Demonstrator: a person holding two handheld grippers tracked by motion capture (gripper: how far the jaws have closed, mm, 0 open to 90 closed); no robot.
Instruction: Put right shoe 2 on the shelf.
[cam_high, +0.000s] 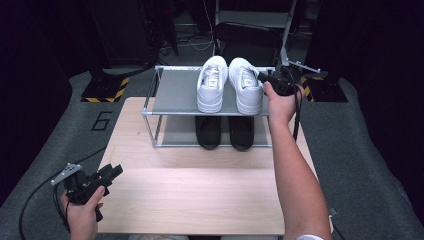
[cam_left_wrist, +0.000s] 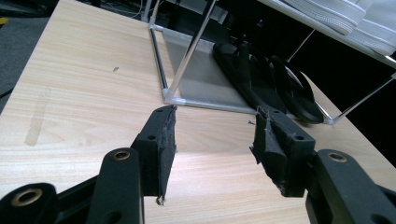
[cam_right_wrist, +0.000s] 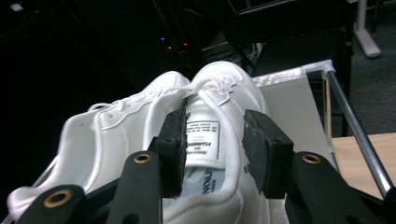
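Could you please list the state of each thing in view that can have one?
Right white sneaker: upright on the rack's top shelf, unheld.
Left white sneaker: upright beside it.
Black sandals: paired on the lower shelf.
Shoe rack: standing on the wooden table.
Right gripper: open over the right sneaker's collar.
Left gripper: open, holding nothing, above the table.

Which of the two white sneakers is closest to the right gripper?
The right-hand white sneaker on the rack's top shelf, beside the right gripper; the other white sneaker sits farther left.
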